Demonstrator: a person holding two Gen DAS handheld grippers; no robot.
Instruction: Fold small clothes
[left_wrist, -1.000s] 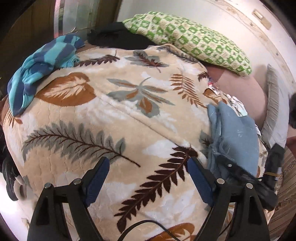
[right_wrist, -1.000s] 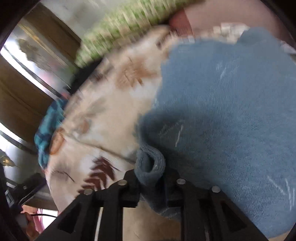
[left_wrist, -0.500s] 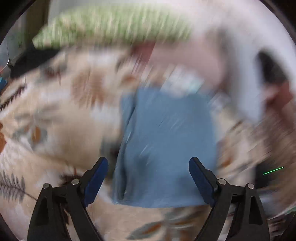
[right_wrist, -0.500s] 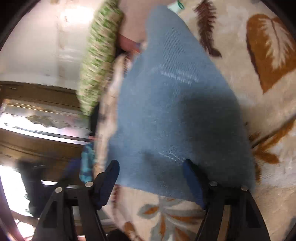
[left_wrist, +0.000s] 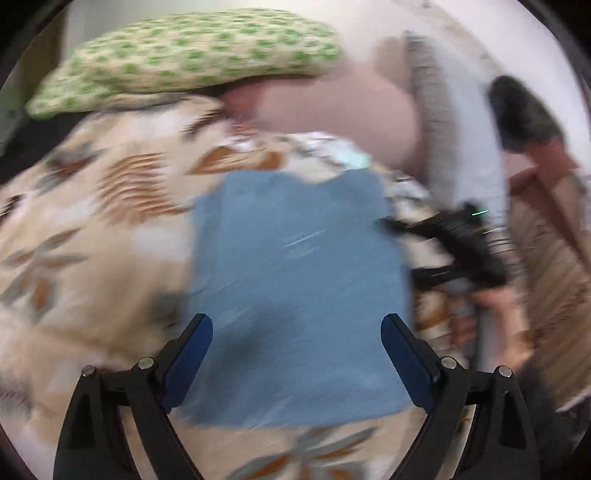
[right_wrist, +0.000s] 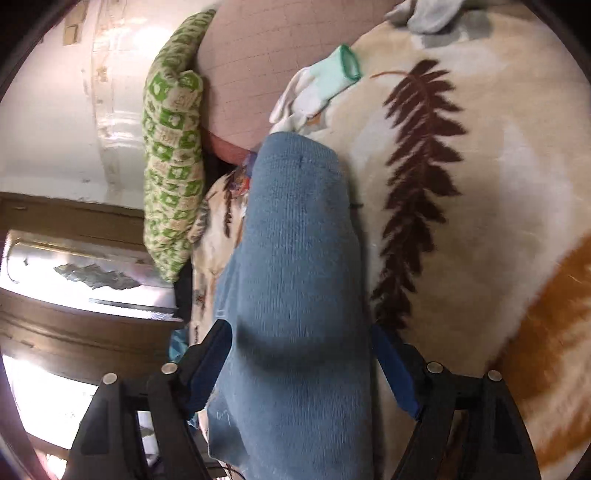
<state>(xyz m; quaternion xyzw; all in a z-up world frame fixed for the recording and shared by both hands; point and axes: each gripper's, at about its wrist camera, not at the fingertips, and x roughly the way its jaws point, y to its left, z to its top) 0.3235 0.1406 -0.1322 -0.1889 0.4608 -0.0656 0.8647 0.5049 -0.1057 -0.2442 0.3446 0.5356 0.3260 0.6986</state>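
Since a second ago, when the right gripper (right_wrist: 301, 363) pinched a bunched edge of the blue knitted cloth (left_wrist: 295, 288), its blue-padded fingers (right_wrist: 393, 373) have let go and now stand wide apart, one on each side of the cloth with the fabric running between them; from the right wrist view it is not clear whether the pads touch the cloth. Meanwhile the left gripper (left_wrist: 297, 356) has swung over from the bare part of the blanket to hover above the cloth, and its fingers (left_wrist: 188, 360) are likewise spread wide and hold nothing. The blue cloth lies flat as a rough rectangle on the cream plush blanket with brown and grey leaf prints (left_wrist: 92, 221), its near edge just in front of the left gripper's tips. From the left wrist view, which is smeared by motion, the right gripper (left_wrist: 454, 251) shows as a dark shape at the cloth's right edge, with a hand blurred below it. A green-and-cream checked pillow (left_wrist: 184, 62) lies along the far edge of the bed, a pale pink cushion (left_wrist: 332, 107) sits beside it, and a grey ribbed cushion (left_wrist: 439, 122) stands against the white wall. In the right wrist view a white and mint-green glove (right_wrist: 321, 88) lies on the blanket just beyond the far end of the blue cloth, near the pink cushion (right_wrist: 251, 62).
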